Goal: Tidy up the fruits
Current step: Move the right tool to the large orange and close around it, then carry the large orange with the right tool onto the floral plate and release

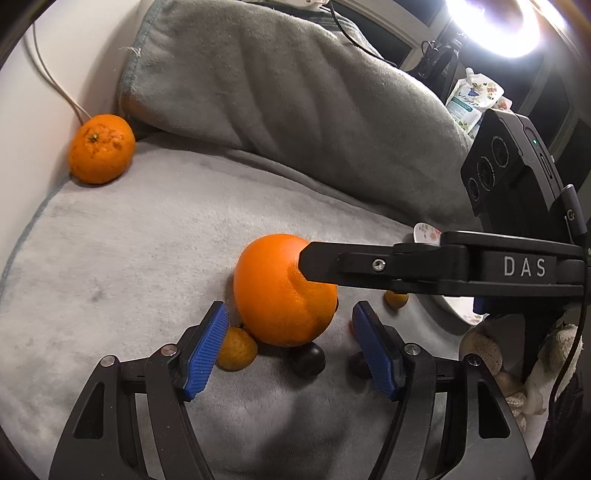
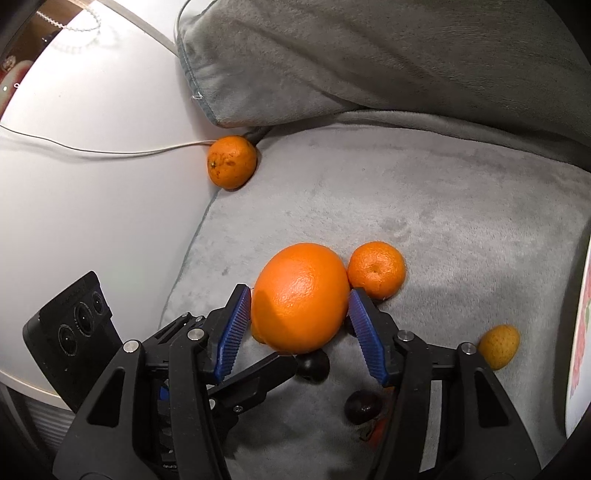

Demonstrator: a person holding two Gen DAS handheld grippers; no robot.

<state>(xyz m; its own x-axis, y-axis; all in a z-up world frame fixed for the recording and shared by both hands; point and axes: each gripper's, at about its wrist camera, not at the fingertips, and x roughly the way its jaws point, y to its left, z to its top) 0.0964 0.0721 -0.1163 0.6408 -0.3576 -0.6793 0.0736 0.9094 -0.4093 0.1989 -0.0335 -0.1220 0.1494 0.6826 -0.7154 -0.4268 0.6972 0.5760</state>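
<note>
A large orange [image 2: 301, 295] lies on the grey blanket [image 2: 424, 206]. My right gripper [image 2: 298, 291] is shut on it, a blue pad against each side. In the left wrist view one of the right gripper's black fingers [image 1: 332, 264] lies against the same orange [image 1: 284, 291]. My left gripper [image 1: 290, 308] stands open just before the orange, and its pads touch nothing. Low between its fingers lie a kumquat [image 1: 236, 349] and two dark grapes [image 1: 306, 356]. A small mandarin [image 2: 376, 268] sits beside the orange. A stemmed mandarin [image 2: 232, 161] rests at the blanket's far left edge.
A second kumquat [image 2: 498, 347] lies near a flowered white plate [image 2: 580, 350] at the right. A thick grey pillow [image 1: 288, 103] bounds the back. The white table [image 2: 92, 221] with a thin cable [image 2: 110, 152] lies to the left. A bright lamp [image 1: 491, 22] shines at the back right.
</note>
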